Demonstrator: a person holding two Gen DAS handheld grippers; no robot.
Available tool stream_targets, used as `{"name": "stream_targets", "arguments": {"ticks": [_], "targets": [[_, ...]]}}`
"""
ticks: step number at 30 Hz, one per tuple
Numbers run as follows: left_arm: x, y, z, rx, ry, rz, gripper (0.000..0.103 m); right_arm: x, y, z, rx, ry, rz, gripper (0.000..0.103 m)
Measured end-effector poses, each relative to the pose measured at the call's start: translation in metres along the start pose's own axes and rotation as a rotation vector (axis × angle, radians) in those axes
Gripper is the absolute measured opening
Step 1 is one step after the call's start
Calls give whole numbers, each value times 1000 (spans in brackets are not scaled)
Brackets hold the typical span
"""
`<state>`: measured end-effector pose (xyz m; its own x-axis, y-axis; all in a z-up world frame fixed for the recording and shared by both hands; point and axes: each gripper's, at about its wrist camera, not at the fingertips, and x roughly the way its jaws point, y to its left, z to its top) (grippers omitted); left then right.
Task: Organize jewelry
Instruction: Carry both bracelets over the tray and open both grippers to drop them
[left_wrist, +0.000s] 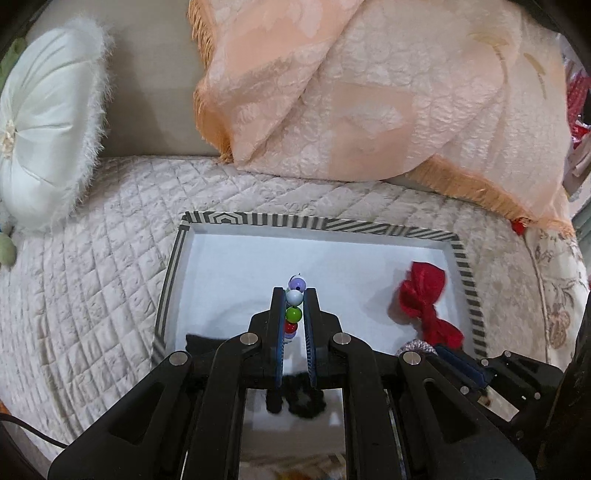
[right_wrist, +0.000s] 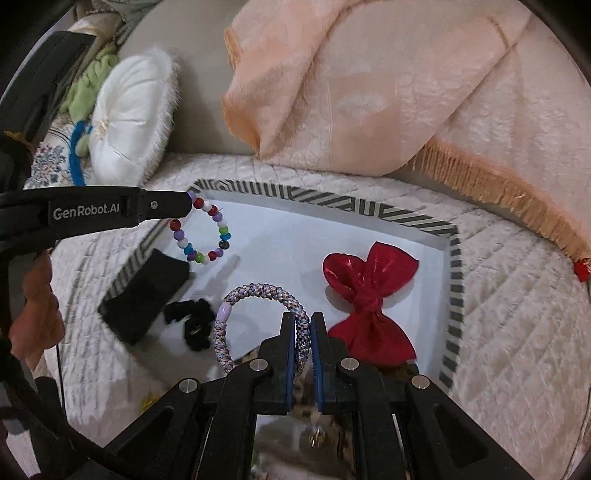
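Note:
A multicoloured beaded bracelet (left_wrist: 294, 306) hangs between the fingers of my left gripper (left_wrist: 294, 295), which is shut on it above the white floor of a striped-rimmed tray (left_wrist: 317, 223). From the right wrist view the same beaded bracelet (right_wrist: 201, 232) dangles as a loop from the left gripper (right_wrist: 189, 202) over the tray's (right_wrist: 332, 201) far left corner. My right gripper (right_wrist: 303, 321) is shut on a braided lilac cord bracelet (right_wrist: 255, 291) near the tray's front. That right gripper (left_wrist: 461, 365) shows at the lower right of the left wrist view.
In the tray lie a red bow (right_wrist: 369, 291), a black scrunchie (right_wrist: 192, 321) and a black pouch (right_wrist: 147, 295) over the left rim. The tray rests on a quilted cover (left_wrist: 92, 277). Behind are a white fluffy cushion (left_wrist: 44, 122) and a peach fringed cloth (left_wrist: 351, 92).

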<state>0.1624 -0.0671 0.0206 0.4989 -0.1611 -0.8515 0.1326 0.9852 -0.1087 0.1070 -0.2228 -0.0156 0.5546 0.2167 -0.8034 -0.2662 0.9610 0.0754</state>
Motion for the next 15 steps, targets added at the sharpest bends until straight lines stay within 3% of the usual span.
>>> {"name": "stream_targets", "arguments": {"ticks": [9, 15], "targets": [[43, 42, 3, -92, 53, 58, 8, 51, -4, 9, 1, 79, -49, 8], [54, 55, 0, -121, 67, 60, 8, 54, -8, 10, 43, 77, -24, 8]]}}
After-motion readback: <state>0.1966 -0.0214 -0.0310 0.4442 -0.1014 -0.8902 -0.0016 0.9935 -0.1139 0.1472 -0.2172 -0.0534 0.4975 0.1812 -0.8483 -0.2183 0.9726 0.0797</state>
